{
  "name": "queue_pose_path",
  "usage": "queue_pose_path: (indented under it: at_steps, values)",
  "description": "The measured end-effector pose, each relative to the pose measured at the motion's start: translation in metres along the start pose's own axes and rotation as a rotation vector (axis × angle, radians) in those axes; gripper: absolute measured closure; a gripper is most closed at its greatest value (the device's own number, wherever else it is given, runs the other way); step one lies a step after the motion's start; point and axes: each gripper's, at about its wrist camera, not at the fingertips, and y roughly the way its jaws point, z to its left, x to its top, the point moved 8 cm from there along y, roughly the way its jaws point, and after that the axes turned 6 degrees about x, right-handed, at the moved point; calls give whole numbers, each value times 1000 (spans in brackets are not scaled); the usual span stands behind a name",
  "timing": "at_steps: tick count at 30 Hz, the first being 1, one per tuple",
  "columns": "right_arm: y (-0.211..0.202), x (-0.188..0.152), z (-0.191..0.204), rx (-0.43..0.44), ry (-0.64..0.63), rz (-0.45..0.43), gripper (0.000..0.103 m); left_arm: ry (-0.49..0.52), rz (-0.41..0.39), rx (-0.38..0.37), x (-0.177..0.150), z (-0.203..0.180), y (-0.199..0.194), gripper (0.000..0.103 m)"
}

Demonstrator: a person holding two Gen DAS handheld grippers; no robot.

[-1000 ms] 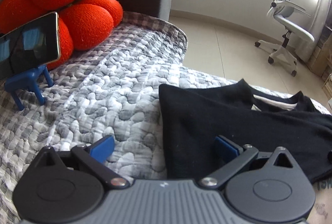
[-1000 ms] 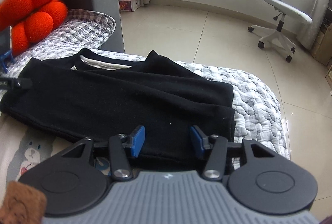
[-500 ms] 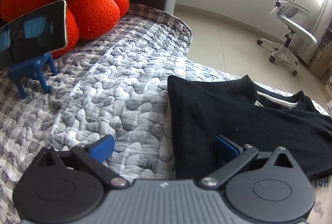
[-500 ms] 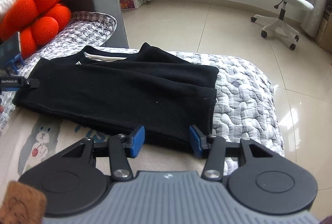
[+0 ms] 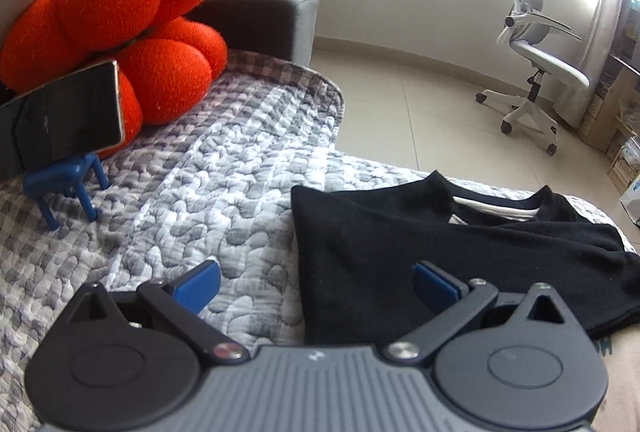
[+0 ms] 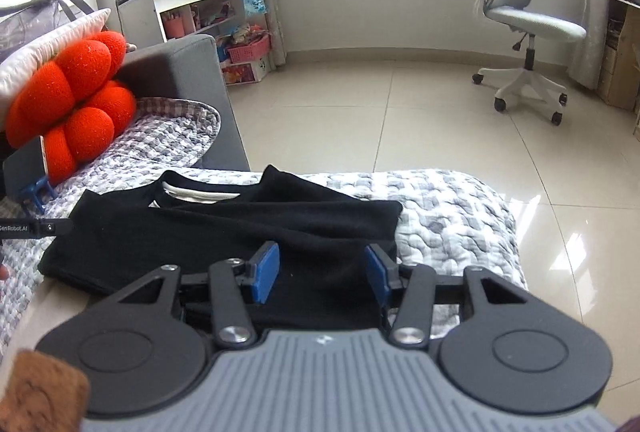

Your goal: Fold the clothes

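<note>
So the black shirt (image 6: 224, 232) was laid out flat and partly folded on the grey-and-white quilted cover (image 5: 208, 191) of the sofa, with its neckline and a strip of white inner collar turned toward the tiled floor (image 6: 380, 103). One long fold was seen running across the top layer, and the near hem was lying over a beige printed patch at the edge closest to the cameras.

The left gripper (image 5: 316, 284) was held low over the quilt at the shirt's left edge, fingers spread wide, with one blue pad (image 5: 198, 282) over bare quilt and the other over black fabric. Nothing was clamped between them.

The right gripper (image 6: 320, 272) was positioned at the near hem toward the shirt's right end, fingers also parted, though less widely than the left ones. Black fabric was visible in the gap, but no pinch on it could be made out, and whether the pads were touching the cloth couldn't be told.

Off to the left, an orange flower-shaped cushion (image 5: 132, 31) was propped against the grey sofa arm (image 5: 264, 19), and a phone (image 5: 64, 115) was rested on a little blue stand (image 5: 68, 187) just in front of it. A white office chair (image 6: 524, 43) was parked on the floor well apart from the sofa.
</note>
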Motion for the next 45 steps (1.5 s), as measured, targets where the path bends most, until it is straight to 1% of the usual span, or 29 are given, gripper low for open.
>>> queue_pose_path:
  at_steps: [4, 8, 10, 13, 17, 19, 22, 24, 27, 30, 32, 34, 35, 39, 45]
  values:
    - [34, -2, 8, 29, 15, 46, 53, 44, 17, -39, -6, -18, 7, 1]
    - [53, -11, 20, 29, -39, 82, 52, 70, 48, -33, -14, -25, 18, 0]
    - [58, -15, 19, 11, -57, 83, 51, 81, 72, -27, -18, -26, 24, 1]
    - [58, -13, 15, -6, -47, 51, 52, 88, 74, -24, -20, -27, 26, 0]
    - [57, -10, 1, -129, -52, 29, 52, 83, 74, -20, -19, -26, 24, 0]
    - [56, -9, 0, -129, -39, 34, 52, 77, 70, -5, -19, -23, 24, 0]
    - [47, -3, 3, -164, -74, 23, 52, 46, 54, 23, -14, -14, 22, 0]
    - [39, 3, 5, -163, -77, 0, 52, 31, 39, 8, -11, -13, 19, 0]
    - [32, 5, 14, -125, -86, -2, 52, 53, 40, -12, -12, -20, 18, 0]
    - [35, -3, 23, -99, -105, 50, 51, 84, 60, 0, -18, -26, 21, 0]
    - [41, -15, 26, -85, -106, 123, 50, 92, 75, 1, -21, -27, 23, 0]
    - [48, -26, 26, -109, -127, 182, 49, 94, 79, 1, -22, -27, 23, 0]
    - [47, -27, 28, -115, -146, 173, 49, 92, 79, 1, -22, -27, 22, 0]
    - [39, -24, 33, -98, -129, 167, 48, 87, 79, 1, -23, -26, 20, 0]
    - [36, -34, 34, -105, -144, 203, 48, 110, 85, 12, -26, -28, 16, 0]
